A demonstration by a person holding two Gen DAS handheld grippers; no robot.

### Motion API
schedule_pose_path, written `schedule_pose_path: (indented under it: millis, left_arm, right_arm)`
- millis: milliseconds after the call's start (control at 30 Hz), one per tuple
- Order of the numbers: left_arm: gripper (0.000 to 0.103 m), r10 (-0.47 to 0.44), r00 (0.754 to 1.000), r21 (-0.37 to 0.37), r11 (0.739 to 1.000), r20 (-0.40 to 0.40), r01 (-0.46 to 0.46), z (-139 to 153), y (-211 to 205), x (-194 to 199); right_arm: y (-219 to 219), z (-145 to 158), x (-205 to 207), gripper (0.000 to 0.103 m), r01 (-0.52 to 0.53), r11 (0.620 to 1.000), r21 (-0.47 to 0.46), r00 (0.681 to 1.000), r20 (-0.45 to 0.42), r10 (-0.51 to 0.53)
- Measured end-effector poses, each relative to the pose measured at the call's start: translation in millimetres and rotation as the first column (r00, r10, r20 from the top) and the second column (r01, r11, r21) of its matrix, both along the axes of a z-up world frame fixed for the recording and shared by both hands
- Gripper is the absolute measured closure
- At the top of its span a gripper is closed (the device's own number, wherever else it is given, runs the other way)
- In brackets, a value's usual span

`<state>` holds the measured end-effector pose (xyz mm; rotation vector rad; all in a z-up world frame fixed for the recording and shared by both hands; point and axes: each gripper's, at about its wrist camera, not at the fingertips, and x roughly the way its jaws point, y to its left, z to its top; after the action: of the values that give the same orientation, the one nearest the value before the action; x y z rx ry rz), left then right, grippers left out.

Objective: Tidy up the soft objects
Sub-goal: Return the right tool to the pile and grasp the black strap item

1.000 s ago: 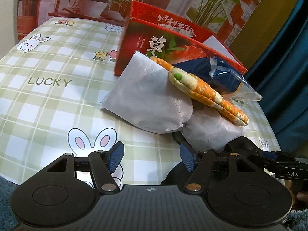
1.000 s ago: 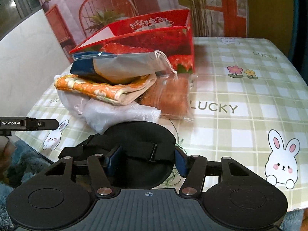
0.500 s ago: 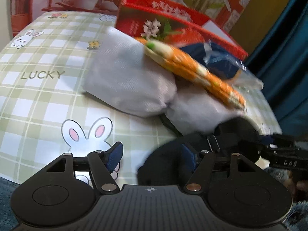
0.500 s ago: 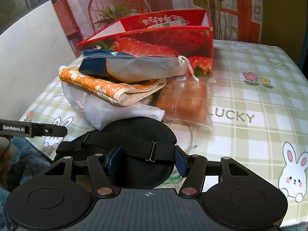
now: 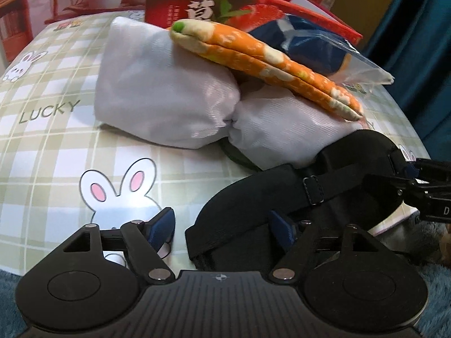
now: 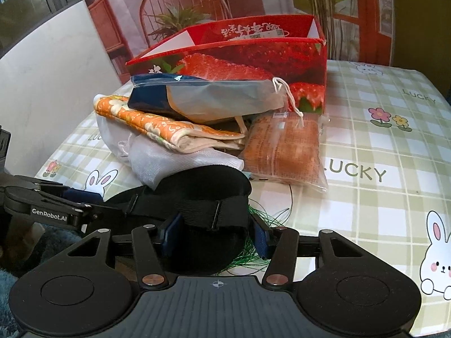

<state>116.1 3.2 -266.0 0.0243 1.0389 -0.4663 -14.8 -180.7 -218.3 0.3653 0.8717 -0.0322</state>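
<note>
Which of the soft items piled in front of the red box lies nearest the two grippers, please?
The black eye mask with its strap; unlike the white pouches, orange cloth and bagged items behind, it sits at the table edge.

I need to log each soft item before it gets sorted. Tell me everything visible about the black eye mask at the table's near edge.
The black eye mask is padded, matte fabric with an elastic strap and slider buckle across it. It lies at the table's near edge, partly under the white mesh bag, over green thread. The right tool straddles one end, pads at its sides; the left tool is open around the other end.
</note>
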Motion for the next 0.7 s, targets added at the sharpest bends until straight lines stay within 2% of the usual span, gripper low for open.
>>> schedule_pose_path:
  millis: [100, 367, 467, 500, 600, 700]
  left_arm:
    - [0.035, -0.02, 1.0, 0.003, 1.0, 0.013, 0.02, -0.6, -4.9, -1.4]
    - [0.036, -0.056, 0.998, 0.049, 0.997, 0.038, 0.054, -1.5, -14.4, -5.5]
    - [0.069, -0.055, 0.997, 0.027, 0.998, 0.049, 0.054, -0.6, -13.4, -6.7]
    - [0.075, -0.049, 0.997, 0.026, 0.999, 0.053, 0.047, -0.8, -12.1, -6.6]
    - [0.083, -0.019, 0.998, -0.007, 1.0, 0.057, 0.02, -1.6, -3.7, -3.4]
    - [0.084, 0.006, 0.998, -0.011, 1.0, 0.065, -0.005, -1.6, 1.1, -1.2]
  right_arm:
    - [0.1, 0.7, -2.3, 0.055, 0.003, 1.0, 0.0, 1.0, 0.007, -0.003]
    - [-0.2, 1.8, -3.9, 0.055, 0.008, 1.0, 0.002, 1.0, 0.013, -0.008]
    - [0.0, 2.2, -4.2, 0.055, 0.009, 1.0, 0.003, 1.0, 0.015, -0.009]
    - [0.5, 2.4, -4.4, 0.056, 0.011, 1.0, 0.0, 1.0, 0.017, -0.011]
    - [-0.8, 4.5, -6.9, 0.057, 0.02, 1.0, -0.002, 0.999, 0.032, -0.02]
    - [-1.8, 7.8, -9.5, 0.06, 0.024, 1.0, -0.007, 0.998, 0.051, -0.024]
